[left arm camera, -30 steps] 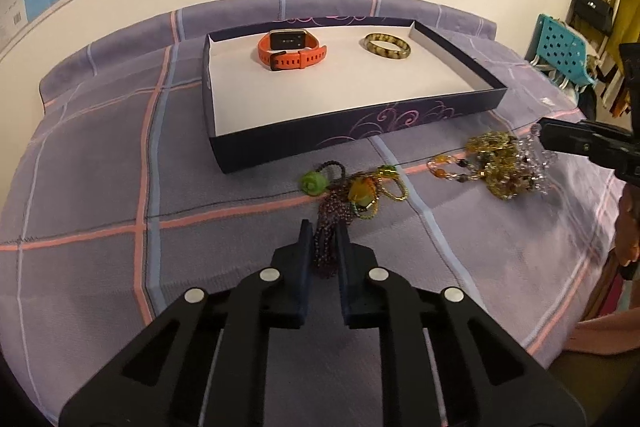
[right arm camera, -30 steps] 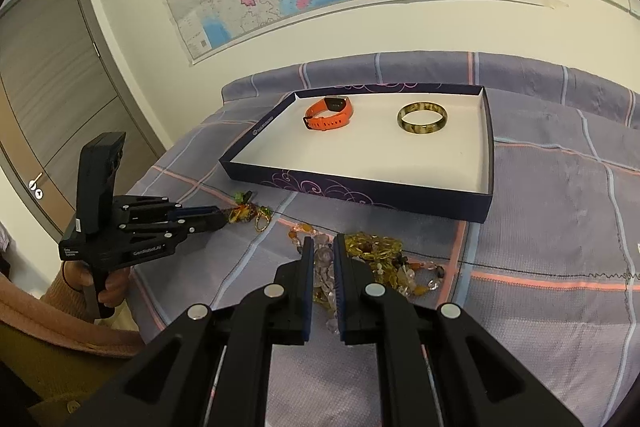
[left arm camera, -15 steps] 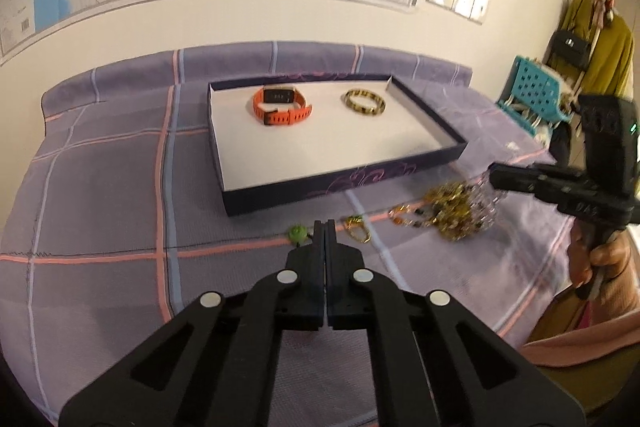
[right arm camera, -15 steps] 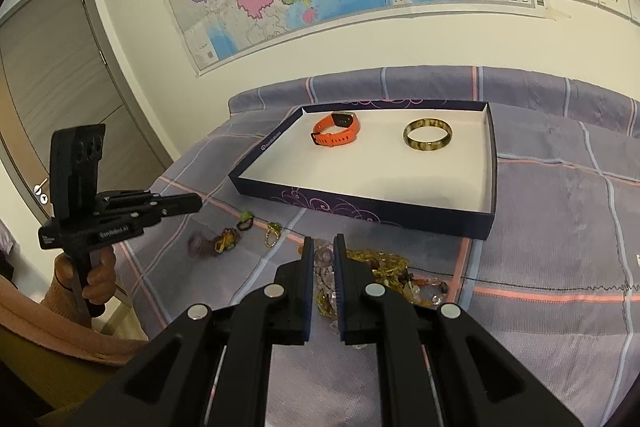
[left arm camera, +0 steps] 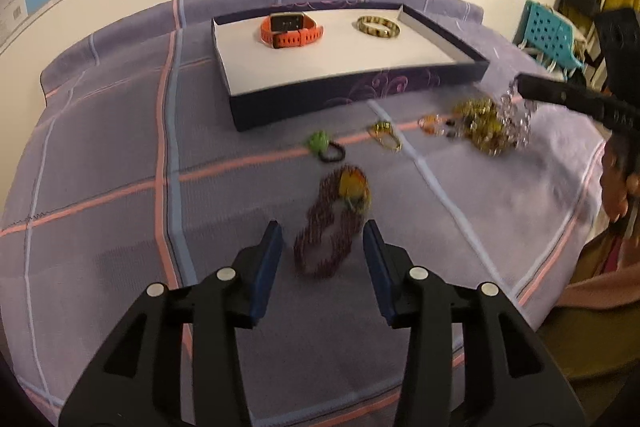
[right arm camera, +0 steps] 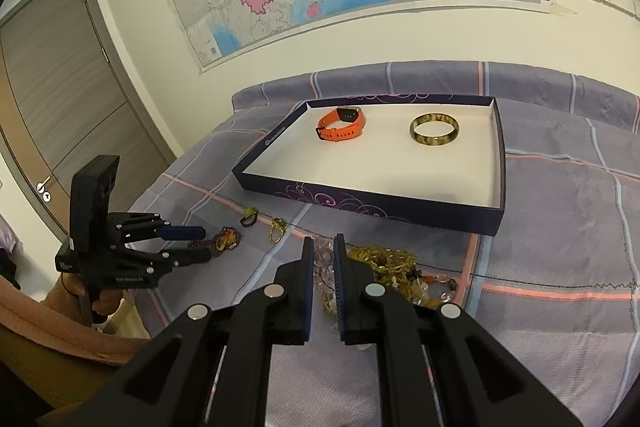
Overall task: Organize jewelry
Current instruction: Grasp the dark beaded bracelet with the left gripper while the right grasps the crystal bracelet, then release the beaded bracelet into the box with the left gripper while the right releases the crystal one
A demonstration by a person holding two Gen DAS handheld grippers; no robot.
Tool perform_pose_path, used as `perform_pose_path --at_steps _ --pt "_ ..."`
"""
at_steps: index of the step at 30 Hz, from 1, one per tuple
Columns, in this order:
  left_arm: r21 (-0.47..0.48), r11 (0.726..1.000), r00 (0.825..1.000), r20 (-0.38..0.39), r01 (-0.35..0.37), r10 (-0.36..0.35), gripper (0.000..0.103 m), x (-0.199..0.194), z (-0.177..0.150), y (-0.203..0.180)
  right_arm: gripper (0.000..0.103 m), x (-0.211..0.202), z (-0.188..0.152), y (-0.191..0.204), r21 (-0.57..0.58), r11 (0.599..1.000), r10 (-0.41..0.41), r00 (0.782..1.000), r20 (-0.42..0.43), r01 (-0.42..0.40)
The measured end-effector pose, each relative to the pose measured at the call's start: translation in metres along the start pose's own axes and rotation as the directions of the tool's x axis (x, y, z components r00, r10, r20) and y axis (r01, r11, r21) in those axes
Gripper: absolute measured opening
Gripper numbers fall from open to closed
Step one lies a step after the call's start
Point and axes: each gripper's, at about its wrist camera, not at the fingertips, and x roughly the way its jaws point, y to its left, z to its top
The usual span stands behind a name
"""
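My left gripper [left arm camera: 322, 227] [right arm camera: 198, 245] hovers low over the purple bedspread with its jaws opening. A purple bead bracelet [left arm camera: 324, 239] [right arm camera: 226, 241] with a yellow-orange charm lies loose between and just ahead of the fingertips, untouched by the pads. My right gripper [right arm camera: 323, 241] [left arm camera: 524, 85] is shut on a clear crystal bead bracelet [right arm camera: 323, 261] [left arm camera: 516, 111], which hangs beside a heap of amber beads [right arm camera: 384, 259] [left arm camera: 480, 127]. The dark box tray [left arm camera: 360, 87] [right arm camera: 360, 201] holds an orange watch [left arm camera: 290, 31] [right arm camera: 341, 125] and a brown bangle [left arm camera: 378, 27] [right arm camera: 434, 129].
A green-topped ring [left arm camera: 320, 143] [right arm camera: 249, 215] and a gold ring [left arm camera: 384, 135] [right arm camera: 276, 227] lie between the tray and the purple bracelet. A teal stool [left arm camera: 544, 31] stands beyond the bed's right side, a door [right arm camera: 60, 87] to its left. The bed's near edge is close.
The left gripper was shut on the purple bracelet among the rings, pulled it towards the bed's near edge, and its jaws have parted with the bracelet now lying on the cover. The right gripper kept still.
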Motion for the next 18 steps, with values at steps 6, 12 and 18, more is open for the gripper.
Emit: perform_pose_path --at_steps 6,12,18 --pt "-0.001 1.0 1.0 0.013 -0.027 0.027 0.01 -0.003 0.001 -0.001 0.008 0.004 -0.001 0.001 0.002 1.0 0.005 1.0 -0.005 -0.005" --pt "-0.052 0.997 0.987 0.152 0.054 -0.046 0.01 -0.04 0.023 0.007 0.008 0.004 -0.001 0.002 0.0 1.0 0.001 1.0 -0.004 -0.001" --pt "-0.055 0.993 0.975 0.2 0.105 -0.092 0.008 -0.049 0.037 0.009 0.008 0.006 -0.001 0.002 0.004 1.0 0.002 1.0 -0.003 -0.002"
